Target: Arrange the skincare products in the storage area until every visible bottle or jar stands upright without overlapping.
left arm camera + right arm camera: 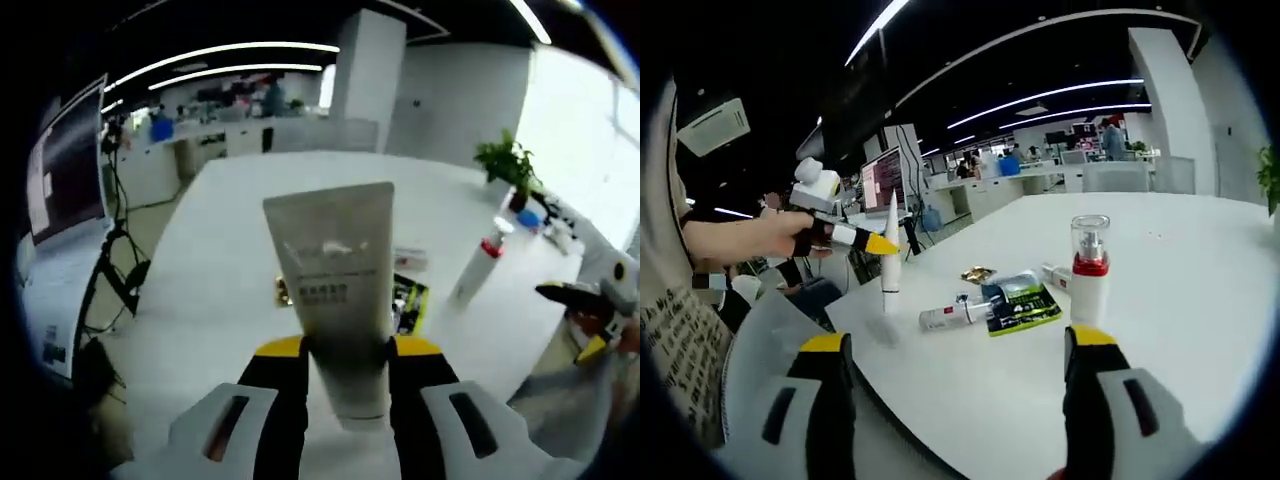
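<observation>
The tube (335,290) is in hand: the left gripper (345,385) has its jaws closed on the tube's lower end, near the cap, and holds it upright. In the right gripper view the same tube (891,255) stands with its cap end at or just above the table (1200,290), near the table's edge on the person's side; contact cannot be confirmed. The step appears to be the standing of the tube. The next move likely calls for a level cap seat, then a slow release so that the narrow base does not tip.

The tube is flat, pale, matte plastic, wide at the crimped top and tapered to the cap.

The right gripper (960,400) hangs with its jaws spread wide and holds nothing.

The pump bottle (1089,270) stands upright near the table's middle: clear cap, red collar, white body. A slim bottle (952,317) still lies on its side, touching a glossy green sachet (1020,303). A small gold item (978,273) lies just beyond.

The table is white, smooth and faintly reflective.
</observation>
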